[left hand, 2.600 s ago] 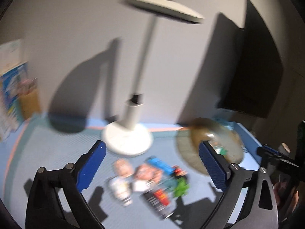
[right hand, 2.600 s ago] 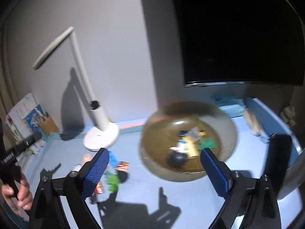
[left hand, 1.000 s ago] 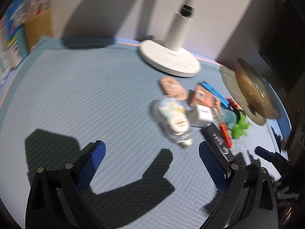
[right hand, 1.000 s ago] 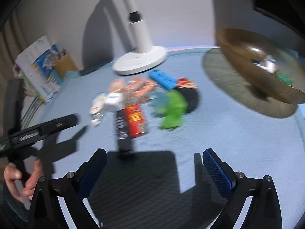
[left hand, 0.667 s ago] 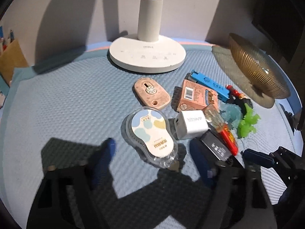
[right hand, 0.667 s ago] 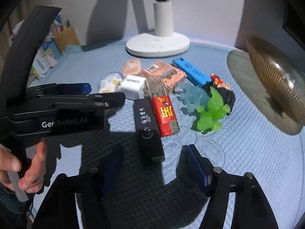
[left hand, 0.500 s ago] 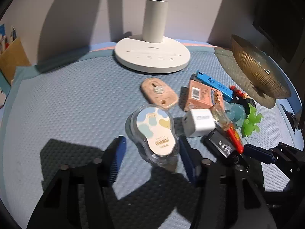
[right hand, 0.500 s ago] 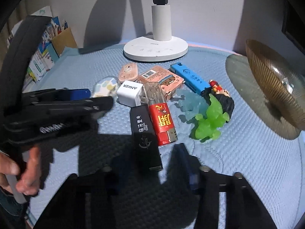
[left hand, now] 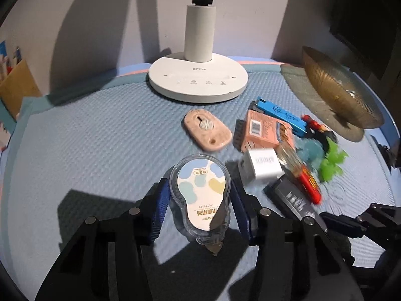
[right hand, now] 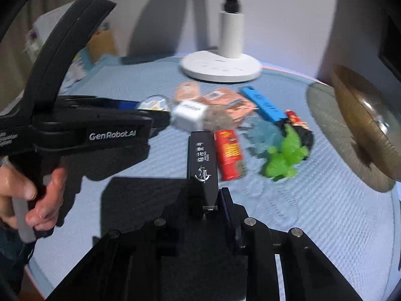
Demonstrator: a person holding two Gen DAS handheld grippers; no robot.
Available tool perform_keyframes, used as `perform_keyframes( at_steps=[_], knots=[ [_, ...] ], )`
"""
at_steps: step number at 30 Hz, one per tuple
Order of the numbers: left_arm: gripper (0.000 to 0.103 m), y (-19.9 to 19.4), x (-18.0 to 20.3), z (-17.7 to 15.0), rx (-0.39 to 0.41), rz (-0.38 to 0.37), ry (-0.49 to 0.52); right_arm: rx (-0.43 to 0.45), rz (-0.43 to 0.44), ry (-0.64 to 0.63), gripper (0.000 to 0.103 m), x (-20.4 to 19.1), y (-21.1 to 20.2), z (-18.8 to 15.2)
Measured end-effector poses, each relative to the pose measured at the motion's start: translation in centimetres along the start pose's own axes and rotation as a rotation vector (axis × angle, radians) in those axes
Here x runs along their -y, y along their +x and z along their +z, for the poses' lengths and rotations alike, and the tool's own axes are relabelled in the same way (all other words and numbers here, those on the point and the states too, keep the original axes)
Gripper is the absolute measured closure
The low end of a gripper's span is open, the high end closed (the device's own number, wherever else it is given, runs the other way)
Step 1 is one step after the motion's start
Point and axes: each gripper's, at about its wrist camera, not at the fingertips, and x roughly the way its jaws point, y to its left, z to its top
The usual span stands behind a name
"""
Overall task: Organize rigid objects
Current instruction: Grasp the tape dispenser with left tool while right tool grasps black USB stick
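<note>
Left gripper (left hand: pixel 199 209) jaws, just closing, are clamped on the tape case (left hand: pixel 200 195); right gripper (right hand: pixel 209 207) jaws pinch the black stick (right hand: pixel 202 161). Nothing is lifted; the pile near the bowl (left hand: pixel 338 95) remains unsorted.

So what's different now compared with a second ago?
Both claws have just been closing: the left claw around the clear correction tape case, the right claw onto the black lighter. The white charger, lamp base and bowl stayed put.

Your left tool (left hand: pixel 199 208) points steeply down, its jaws just closed in against the sides of a clear case. Your right tool (right hand: pixel 209 207) is clamped on a black stick's near end.
</note>
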Motion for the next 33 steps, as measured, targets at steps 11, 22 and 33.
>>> perform_keyframes(
  at_steps=[11, 22, 33],
  knots=[
    [0.057, -2.8, -2.3, -4.6, 0.024, -0.058, -0.082, -0.053, 0.134, -0.02, 0.07, -0.9, -4.1, -5.7],
    [0.057, -3.1, -1.7, -5.0, 0.046, -0.036, -0.06, -0.022, -0.049, -0.15, 0.078, -5.8, -2.5, -4.0],
    [0.057, -6.0, 2.0, -2.1, 0.119, -0.058, 0.01, 0.126, -0.036, 0.013, 0.079, 0.9, -9.0, -3.4]
  ],
)
